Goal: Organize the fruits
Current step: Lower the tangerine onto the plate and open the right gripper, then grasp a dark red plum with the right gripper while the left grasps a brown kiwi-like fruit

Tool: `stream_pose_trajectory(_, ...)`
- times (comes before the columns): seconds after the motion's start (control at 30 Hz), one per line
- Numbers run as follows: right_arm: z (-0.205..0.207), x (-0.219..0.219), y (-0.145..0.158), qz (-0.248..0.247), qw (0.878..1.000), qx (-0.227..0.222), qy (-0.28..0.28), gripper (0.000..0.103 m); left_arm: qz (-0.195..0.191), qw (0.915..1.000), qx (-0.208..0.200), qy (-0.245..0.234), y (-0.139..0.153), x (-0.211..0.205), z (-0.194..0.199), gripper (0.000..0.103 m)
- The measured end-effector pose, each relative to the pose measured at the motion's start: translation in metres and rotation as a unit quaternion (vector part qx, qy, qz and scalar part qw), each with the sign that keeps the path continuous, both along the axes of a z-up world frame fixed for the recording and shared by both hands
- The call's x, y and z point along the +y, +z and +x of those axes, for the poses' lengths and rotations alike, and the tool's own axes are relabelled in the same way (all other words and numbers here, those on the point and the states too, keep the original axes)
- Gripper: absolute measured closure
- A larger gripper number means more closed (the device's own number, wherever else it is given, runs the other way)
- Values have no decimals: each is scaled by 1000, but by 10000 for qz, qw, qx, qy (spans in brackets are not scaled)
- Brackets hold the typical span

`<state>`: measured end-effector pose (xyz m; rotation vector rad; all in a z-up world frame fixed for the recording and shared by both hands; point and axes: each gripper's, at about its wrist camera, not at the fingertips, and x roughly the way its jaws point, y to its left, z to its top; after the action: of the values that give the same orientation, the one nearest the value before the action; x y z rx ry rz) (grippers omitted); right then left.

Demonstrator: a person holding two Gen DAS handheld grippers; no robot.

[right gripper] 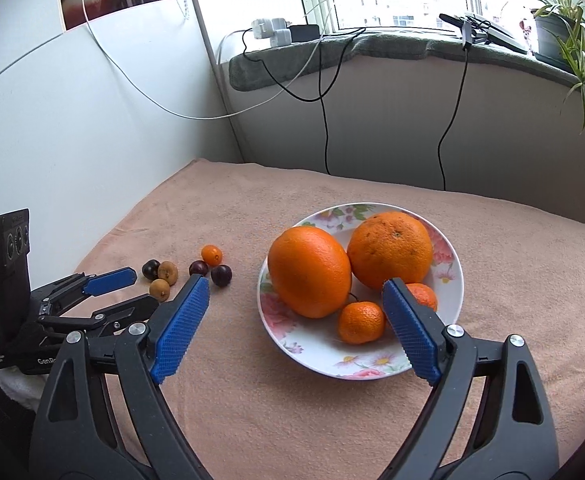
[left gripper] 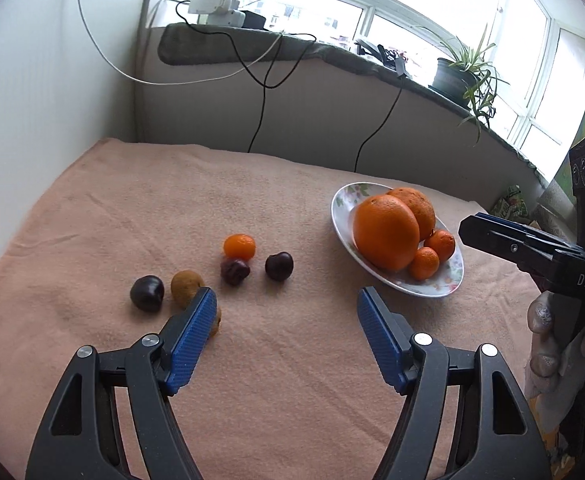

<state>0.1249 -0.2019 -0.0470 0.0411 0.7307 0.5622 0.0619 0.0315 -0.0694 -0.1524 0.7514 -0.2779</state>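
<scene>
Left gripper [left gripper: 286, 300] nearest, blue pads spread wide, nothing held, above pink cloth [left gripper: 252, 360]; its left pad overlaps one brown fruit [right gripper: 159, 289]; second brown fruit [left gripper: 186, 288] just beyond; three dark cherries [left gripper: 279, 266] and small loose mandarin [left gripper: 239, 247] clustered near on cloth; right gripper [right gripper: 294, 292] also wide apart, empty, over floral plate [right gripper: 316, 356]; plate holds two big oranges [right gripper: 309, 271] touching, two small mandarins [right gripper: 361, 322] in front; potted plant [right gripper: 560, 32] on windowsill.
</scene>
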Motion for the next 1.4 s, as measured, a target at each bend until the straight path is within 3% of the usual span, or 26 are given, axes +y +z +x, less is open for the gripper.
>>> stream_pose_trajectory(0.3,1,50,-7,-51,9979,103,636,14,-22,9995,181,267,-14,28,-3,38)
stream_pose_trajectory(0.5,12,78,-16,-159,9951,324,919,28,-82,9992,297,258,-23,38,-1,47)
stream_pose_trajectory(0.63,22,97,-25,-510,9906,474,1174,50,-112,9990,371,229,-28,42,1,54)
stream_pose_trajectory(0.83,31,124,-36,-1241,9796,431,1518,53,-197,9986,437,203,-33,45,5,58)
stream_pose_trajectory(1.0,42,137,-46,-1583,9732,478,1596,60,-268,9982,498,219,-38,48,8,60)
stream_pose_trajectory(1.4,54,161,-61,-2189,9594,396,1732,66,-184,9980,560,220,-45,44,16,65)
